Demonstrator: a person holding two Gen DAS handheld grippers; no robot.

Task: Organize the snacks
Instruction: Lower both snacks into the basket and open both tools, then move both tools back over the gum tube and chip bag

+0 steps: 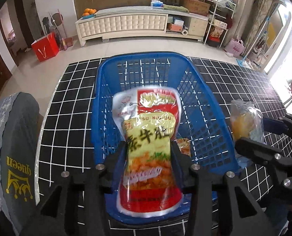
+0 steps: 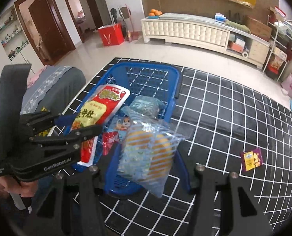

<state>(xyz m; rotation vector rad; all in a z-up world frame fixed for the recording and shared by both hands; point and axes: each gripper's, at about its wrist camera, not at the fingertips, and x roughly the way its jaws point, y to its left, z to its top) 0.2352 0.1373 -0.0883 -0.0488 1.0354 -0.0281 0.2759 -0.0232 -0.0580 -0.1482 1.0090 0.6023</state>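
A blue mesh basket (image 1: 203,106) stands on the black grid-patterned table (image 1: 67,102); it also shows in the right wrist view (image 2: 173,82). My left gripper (image 1: 148,147) is shut on a red and yellow snack bag (image 1: 147,137) and holds it above the basket's near end; bag and gripper show at left in the right wrist view (image 2: 98,108). My right gripper (image 2: 146,163) is shut on a clear blue-striped bag with an orange-yellow snack inside (image 2: 149,149), held over the basket's near right corner (image 1: 244,123). Small snack packets (image 2: 114,135) lie in the basket.
A small purple and yellow packet (image 2: 252,159) lies on the table to the right of the basket. A grey cloth-covered chair back (image 1: 14,149) stands at the table's left edge. A cream cabinet (image 1: 126,25) and a red box (image 1: 45,46) stand across the floor.
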